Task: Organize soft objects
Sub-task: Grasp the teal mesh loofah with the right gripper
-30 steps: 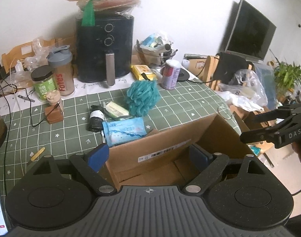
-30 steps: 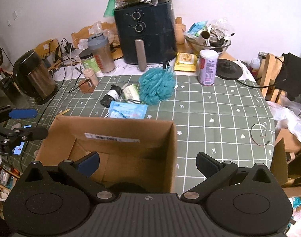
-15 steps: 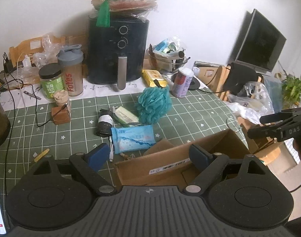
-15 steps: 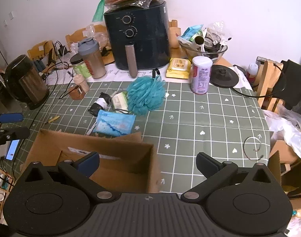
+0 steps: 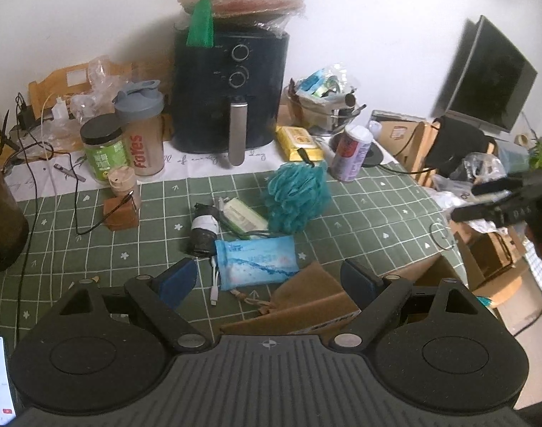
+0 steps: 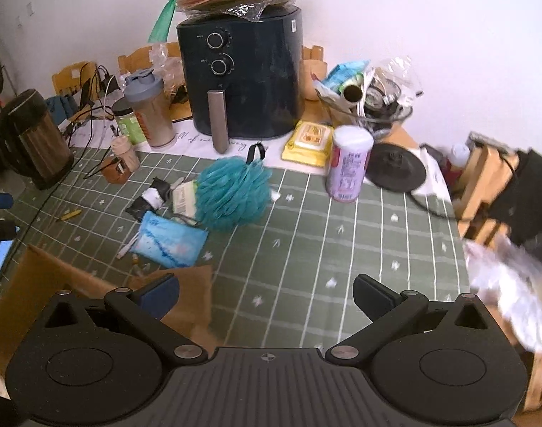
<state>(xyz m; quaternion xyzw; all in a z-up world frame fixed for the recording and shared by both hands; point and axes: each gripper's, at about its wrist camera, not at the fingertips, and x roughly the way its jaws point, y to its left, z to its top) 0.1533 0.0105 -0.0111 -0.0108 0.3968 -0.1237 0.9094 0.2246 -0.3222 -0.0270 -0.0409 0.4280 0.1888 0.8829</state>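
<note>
Cardboard marks the near edge of the tabletop, where the open box (image 5: pixel 306 306) is seen directly below both grippers. The left gripper (image 5: pixel 267 279) is shown with its jaws spread wide and nothing between them; the right gripper (image 6: pixel 265 293) is likewise wide open and empty. Just beyond the box flap, the blue wipes pack (image 5: pixel 256 261) lies flat on the green checked cloth (image 6: pixel 342 249), straight ahead of the left jaws and with its long axis running across them. The left hand is judged the nearer to it, since in the right wrist view the pack sits ahead and to the left. Farther toward the middle of the tabletop, the teal bath pouf (image 6: pixel 232 195) rests touching the pack's far side, roughly centred between the two hands.
</note>
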